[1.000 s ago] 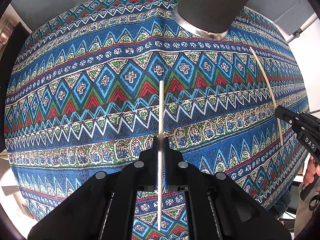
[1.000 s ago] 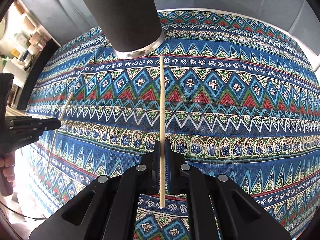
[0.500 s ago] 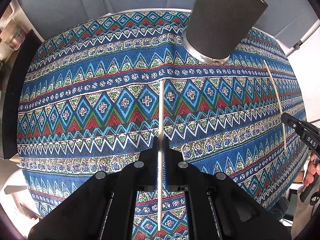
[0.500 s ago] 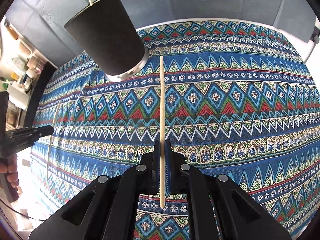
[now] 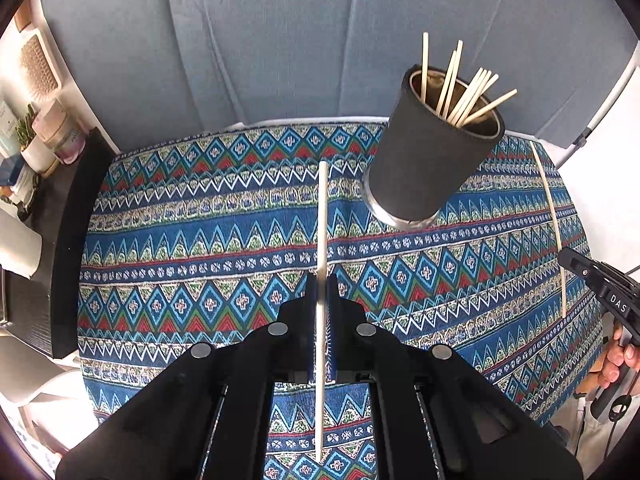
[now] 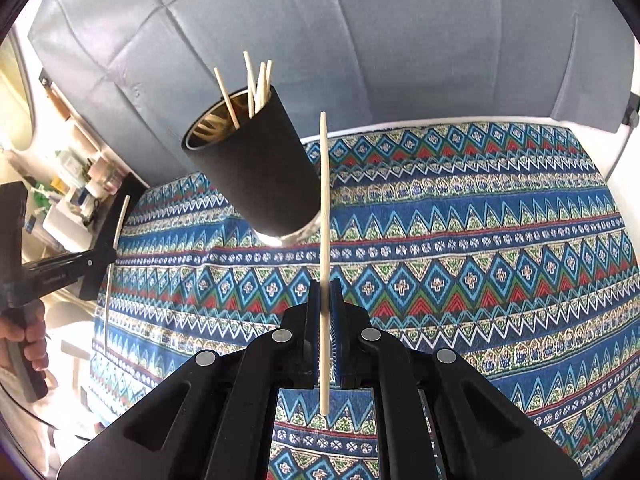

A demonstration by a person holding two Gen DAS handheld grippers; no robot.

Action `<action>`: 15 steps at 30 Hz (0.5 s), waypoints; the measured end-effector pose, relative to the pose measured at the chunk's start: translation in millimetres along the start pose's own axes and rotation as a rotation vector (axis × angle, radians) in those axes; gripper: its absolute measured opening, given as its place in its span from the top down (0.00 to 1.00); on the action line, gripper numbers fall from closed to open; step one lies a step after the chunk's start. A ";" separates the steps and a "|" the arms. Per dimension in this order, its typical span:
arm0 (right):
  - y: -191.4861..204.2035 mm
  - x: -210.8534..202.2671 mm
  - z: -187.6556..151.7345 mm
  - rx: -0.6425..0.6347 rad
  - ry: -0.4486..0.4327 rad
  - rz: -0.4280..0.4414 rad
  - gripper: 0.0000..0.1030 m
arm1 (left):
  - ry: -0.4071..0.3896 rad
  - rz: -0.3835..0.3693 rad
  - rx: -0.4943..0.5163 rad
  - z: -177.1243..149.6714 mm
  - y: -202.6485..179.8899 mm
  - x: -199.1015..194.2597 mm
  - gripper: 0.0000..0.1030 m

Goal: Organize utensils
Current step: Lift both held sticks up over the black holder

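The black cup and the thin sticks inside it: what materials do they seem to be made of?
Black cup: probably metal under a matte black sleeve, since a shiny silver band shows at its base and its inside gleams. Thin sticks: probably bamboo or pale wood, unpainted and dull.

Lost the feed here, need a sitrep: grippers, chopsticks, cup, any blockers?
Left gripper shut on one chopstick; right gripper shut on another chopstick. Black cup upright on patterned cloth, several chopsticks inside. No blockers seen.
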State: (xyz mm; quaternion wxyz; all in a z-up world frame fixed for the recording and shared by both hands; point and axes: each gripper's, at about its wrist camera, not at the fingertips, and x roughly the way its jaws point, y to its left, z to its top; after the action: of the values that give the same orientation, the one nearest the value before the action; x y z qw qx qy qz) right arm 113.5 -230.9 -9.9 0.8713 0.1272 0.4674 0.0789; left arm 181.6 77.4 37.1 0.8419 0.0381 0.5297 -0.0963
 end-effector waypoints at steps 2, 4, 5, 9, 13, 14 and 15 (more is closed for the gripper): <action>4.5 -5.2 8.7 -0.013 -0.023 0.006 0.95 | -0.032 0.010 0.008 10.8 -0.5 -9.9 0.95; 8.3 -10.2 17.1 -0.022 -0.042 0.017 0.95 | -0.070 0.044 0.024 18.6 -8.3 -16.9 0.96; 9.3 -12.0 21.4 -0.026 -0.054 0.021 0.95 | -0.082 0.052 0.034 22.7 -12.0 -19.5 0.95; 14.0 -17.5 41.4 -0.038 -0.090 0.031 0.95 | -0.122 0.075 0.049 40.0 -18.1 -31.6 0.95; 18.0 -21.4 61.3 -0.047 -0.123 0.052 0.95 | -0.161 0.071 0.035 52.5 -28.7 -32.7 0.95; 18.8 -21.3 66.3 -0.050 -0.128 0.060 0.95 | -0.173 0.071 0.034 56.6 -31.4 -34.4 0.95; 19.6 -21.8 70.6 -0.055 -0.133 0.067 0.95 | -0.185 0.067 0.032 60.9 -32.6 -37.2 0.95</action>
State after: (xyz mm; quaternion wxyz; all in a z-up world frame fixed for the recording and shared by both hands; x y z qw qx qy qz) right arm 160.0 -228.2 50.6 0.9005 0.1237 0.4016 0.1122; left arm 213.2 39.9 98.3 0.8892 0.0601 0.4465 -0.0796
